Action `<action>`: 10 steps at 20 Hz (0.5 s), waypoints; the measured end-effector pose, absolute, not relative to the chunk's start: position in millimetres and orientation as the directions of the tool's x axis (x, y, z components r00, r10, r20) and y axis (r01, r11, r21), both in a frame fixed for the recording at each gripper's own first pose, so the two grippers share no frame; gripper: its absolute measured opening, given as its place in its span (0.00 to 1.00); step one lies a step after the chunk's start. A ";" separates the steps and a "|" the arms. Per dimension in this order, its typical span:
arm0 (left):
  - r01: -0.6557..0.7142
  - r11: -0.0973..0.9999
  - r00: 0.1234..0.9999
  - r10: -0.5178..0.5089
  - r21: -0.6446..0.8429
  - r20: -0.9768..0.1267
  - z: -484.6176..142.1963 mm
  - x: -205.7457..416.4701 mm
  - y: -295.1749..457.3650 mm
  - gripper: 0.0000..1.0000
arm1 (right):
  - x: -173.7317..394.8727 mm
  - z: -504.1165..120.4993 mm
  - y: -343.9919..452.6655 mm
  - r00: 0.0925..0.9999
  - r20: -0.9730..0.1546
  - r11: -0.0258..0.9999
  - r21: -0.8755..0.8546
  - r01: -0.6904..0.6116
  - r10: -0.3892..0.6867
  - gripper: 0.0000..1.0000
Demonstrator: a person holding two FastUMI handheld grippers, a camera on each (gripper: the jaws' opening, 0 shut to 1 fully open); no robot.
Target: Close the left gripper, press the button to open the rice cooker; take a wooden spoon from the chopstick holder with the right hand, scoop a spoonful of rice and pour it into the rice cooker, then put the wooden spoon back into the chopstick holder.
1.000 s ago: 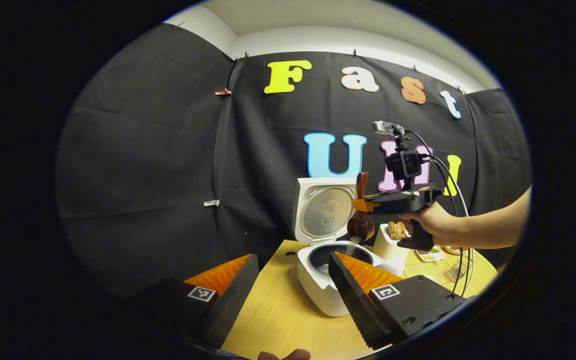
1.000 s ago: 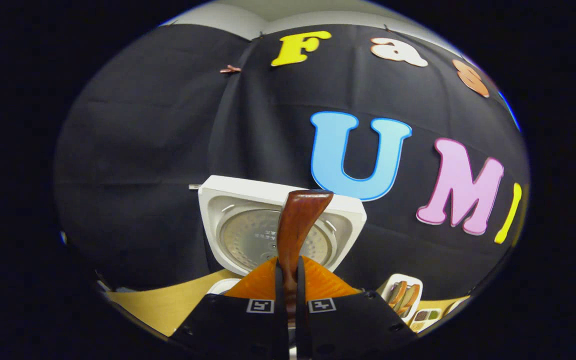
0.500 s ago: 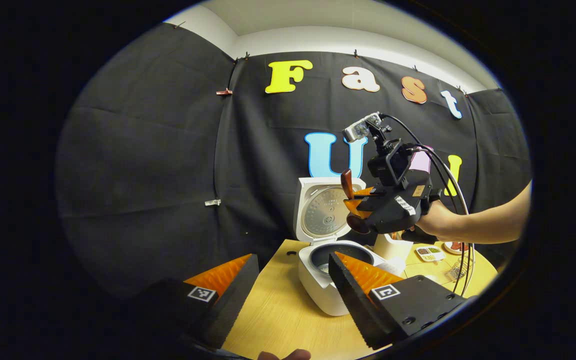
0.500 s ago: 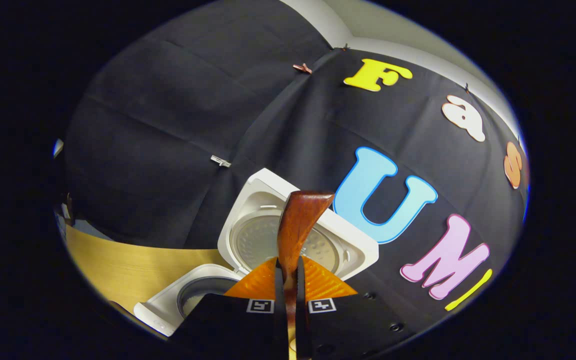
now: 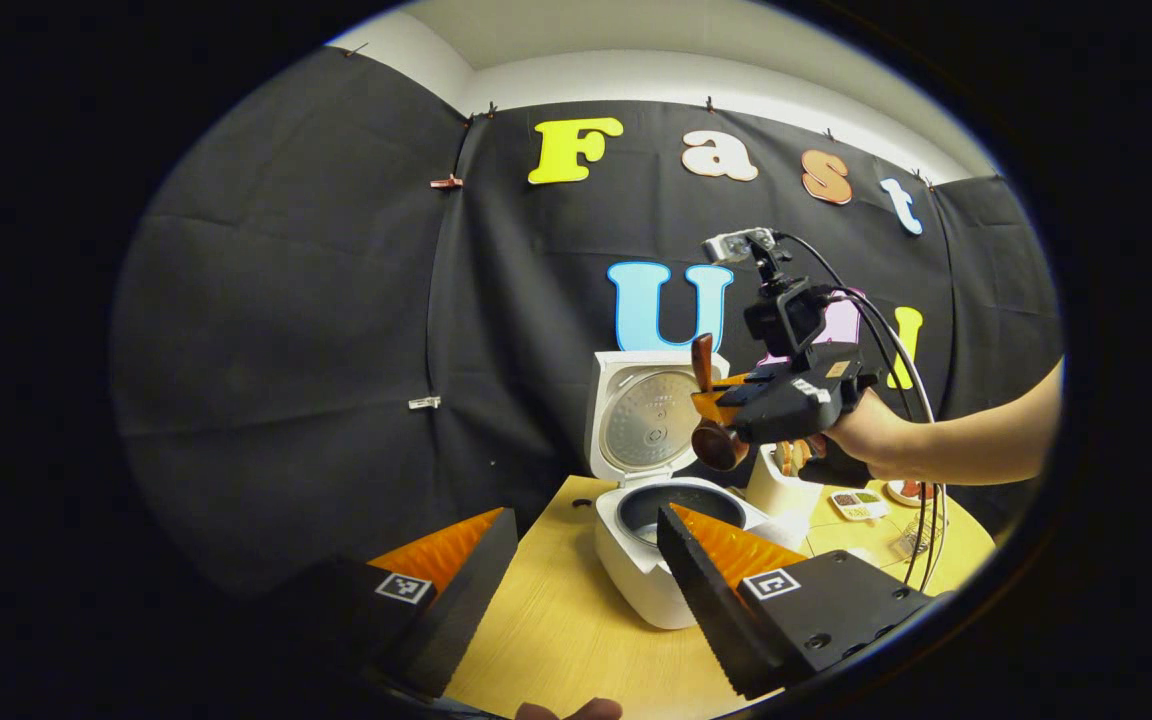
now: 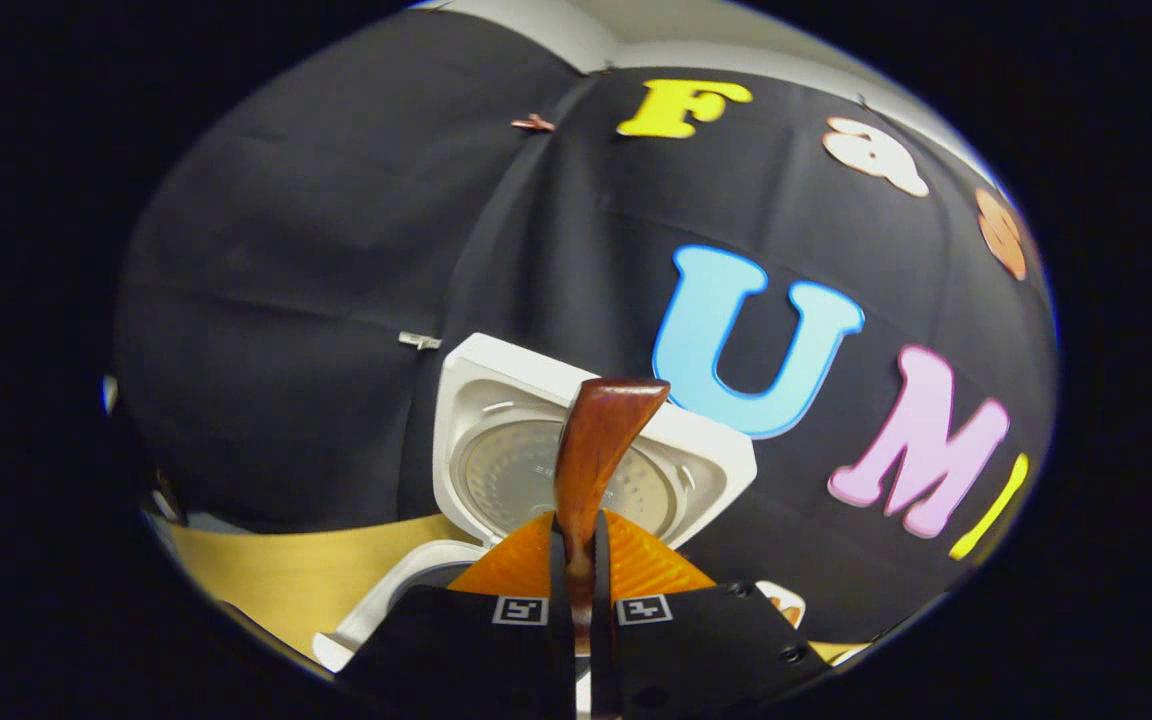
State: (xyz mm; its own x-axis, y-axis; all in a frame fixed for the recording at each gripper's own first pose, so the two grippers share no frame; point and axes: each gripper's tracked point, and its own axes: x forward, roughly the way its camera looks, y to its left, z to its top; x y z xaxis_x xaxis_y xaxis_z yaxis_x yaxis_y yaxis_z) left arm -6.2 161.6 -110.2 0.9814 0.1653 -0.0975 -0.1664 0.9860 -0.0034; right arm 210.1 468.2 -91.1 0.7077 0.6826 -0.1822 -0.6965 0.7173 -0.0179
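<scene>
Both views toward rice cooker (image 5: 641, 560)

Staged recording booth: black cloth wall (image 5: 316, 330); wooden table (image 5: 556, 630)

Even, moderately bright light, seemingly from overhead; no hard shadows on the counter (image 5: 556, 620). Mild sheen on the rice cooker (image 5: 648, 420) inner lid, no blown glare. Strong fisheye bending toward the edges of both views. Left gripper view sharp; right gripper view slightly soft, near wooden spoon (image 6: 591, 450) possibly out of focus.
</scene>
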 end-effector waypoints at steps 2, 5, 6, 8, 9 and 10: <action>-0.162 0.987 0.982 0.161 -0.007 -0.100 -109.9 -5.3 157.8 0.97 | 213.6 -93.4 458.2 0.696 -0.198 0.722 0.131 -0.679 0.690 0.10; -0.163 0.987 0.981 0.163 0.005 -0.102 -110.8 -4.0 151.6 0.98 | 217.3 -86.9 434.0 0.695 -0.179 0.706 0.347 -0.618 0.696 0.10; -0.164 0.986 0.981 0.164 0.010 -0.100 -108.6 -3.2 149.8 0.98 | 218.3 -82.8 423.9 0.699 -0.163 0.697 0.387 -0.603 0.696 0.10; -0.160 0.987 0.982 0.160 0.014 -0.098 -107.0 -3.7 143.8 0.99 | 219.3 -77.7 397.4 0.720 -0.131 0.703 0.394 -0.593 0.681 0.10; -0.157 0.988 0.983 0.157 0.014 -0.097 -106.2 -2.9 139.3 0.98 | 218.4 -73.3 382.8 0.728 -0.117 0.706 0.388 -0.593 0.676 0.10; -0.154 0.988 0.983 0.155 0.013 -0.096 -104.6 -4.7 134.4 0.99 | 216.3 -67.4 367.8 0.734 -0.098 0.705 0.387 -0.594 0.672 0.10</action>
State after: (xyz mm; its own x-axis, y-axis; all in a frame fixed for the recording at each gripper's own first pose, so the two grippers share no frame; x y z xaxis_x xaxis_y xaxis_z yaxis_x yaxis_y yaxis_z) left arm -4.7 134.4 -104.6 0.9832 0.1548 -0.0962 -0.1543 0.9879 0.0127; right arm 216.3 367.8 -67.4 0.7342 0.6719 -0.0975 -0.5939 0.7053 0.3871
